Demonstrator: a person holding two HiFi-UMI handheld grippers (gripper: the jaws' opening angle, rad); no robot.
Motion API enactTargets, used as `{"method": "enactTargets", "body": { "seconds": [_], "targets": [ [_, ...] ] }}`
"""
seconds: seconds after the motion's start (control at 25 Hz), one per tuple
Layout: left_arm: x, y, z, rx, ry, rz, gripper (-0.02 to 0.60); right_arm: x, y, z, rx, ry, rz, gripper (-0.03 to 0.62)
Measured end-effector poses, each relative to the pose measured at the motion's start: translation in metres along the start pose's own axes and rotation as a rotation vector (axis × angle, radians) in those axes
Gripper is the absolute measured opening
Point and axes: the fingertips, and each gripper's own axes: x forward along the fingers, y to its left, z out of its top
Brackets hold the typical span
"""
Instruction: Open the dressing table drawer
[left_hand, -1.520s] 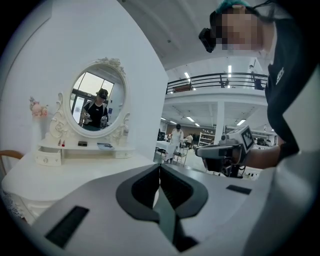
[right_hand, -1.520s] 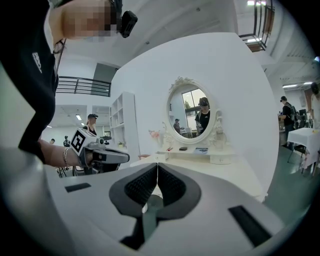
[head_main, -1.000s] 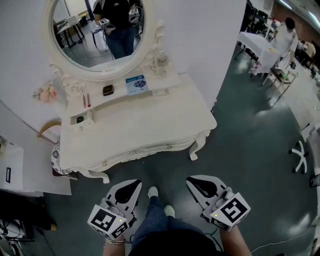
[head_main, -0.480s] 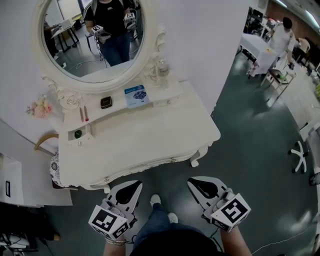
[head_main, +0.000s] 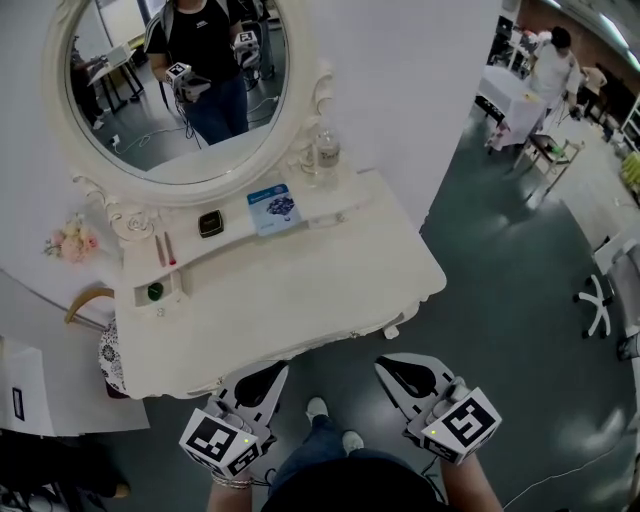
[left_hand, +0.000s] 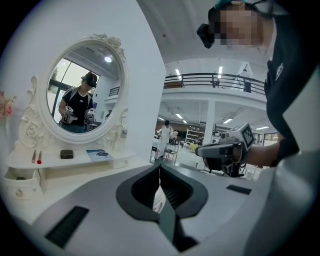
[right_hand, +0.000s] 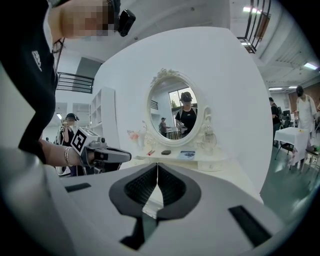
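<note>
Just ahead of left gripper (head_main: 268, 372) and right gripper (head_main: 392, 365), both closed on nothing, the white carved dressing table (head_main: 300, 290) has drawn nearer, drawer almost reachable.

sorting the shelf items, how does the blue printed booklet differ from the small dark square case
The blue printed booklet is bigger and lies flat; the small dark square case is smaller and boxier. The booklet is blue and white, the case nearly black. Both rest on the white dressing table's raised shelf.
</note>
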Motion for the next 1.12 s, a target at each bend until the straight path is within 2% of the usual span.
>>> {"method": "enactTargets", "body": {
  "seconds": [0.16,0.56,0.76,0.96,1.12],
  "targets": [
    [0.001,0.015,0.0,0.007,0.005,-0.024,0.018,0.013,0.001,0.002,0.003,0.034,-0.036,0.02],
    [0.011,0.041,0.002,0.014,0.003,-0.073,0.018,0.031,0.006,-0.004,-0.029,0.06,-0.048,0.02],
    [0.012,0.048,0.006,0.001,-0.014,-0.091,0.018,0.038,-0.001,-0.014,-0.009,0.082,-0.076,0.02],
    [0.009,0.06,-0.002,-0.003,0.013,-0.094,0.018,0.053,-0.002,0.0,0.023,0.063,-0.103,0.02],
    [0.01,0.069,-0.003,-0.012,0.015,-0.099,0.018,0.055,-0.007,-0.011,0.017,0.095,-0.124,0.02]
  ]
}}
